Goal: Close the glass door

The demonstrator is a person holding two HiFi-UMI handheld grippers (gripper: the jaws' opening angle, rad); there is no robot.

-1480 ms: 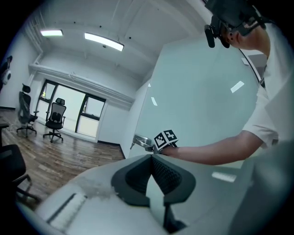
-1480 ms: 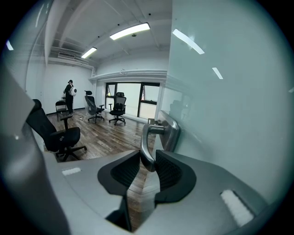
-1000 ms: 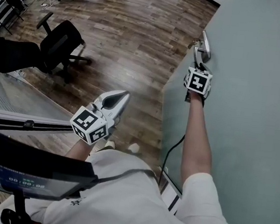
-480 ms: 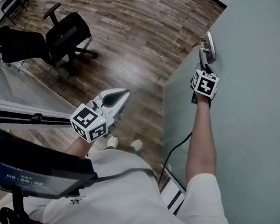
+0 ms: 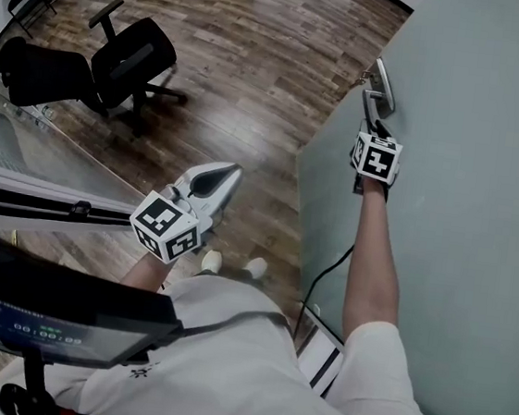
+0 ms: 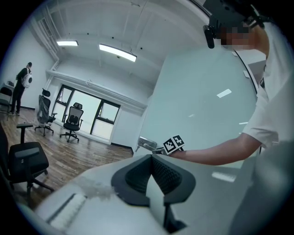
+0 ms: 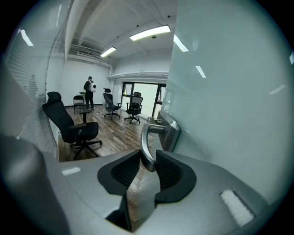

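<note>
**A:** What has the right gripper (image 7: 148, 160) got?

**B:** Its jaws are pinched on the lower end of the metal door handle (image 7: 149, 140). The lever stands between the ribbed pads, and the pads press on it from both sides. In the head view it is reached out to the far right, at the free edge of the glass door (image 5: 448, 186).

**A:** And the left gripper (image 6: 151, 159)?

**B:** Its jaws are together with nothing between them. It is held low and near the body, and it points out over the wooden floor (image 5: 256, 71).

**A:** What has changed?

**B:** The room behind the handle has slid sideways. A second and a half ago the right gripper view had the black office chair (image 7: 73, 126) low at the left edge. Now it sits further in, and a striped glass partition (image 7: 32, 92) fills the left. The standing person (image 7: 89, 89) has shifted right. In the head view the partition has grown at the near left.

**A:** What does that mean for the task?

**B:** I'd judge the door is swinging with the grip kept on. Open floor shows between the door's edge and the partition, so it isn't shut.
</note>
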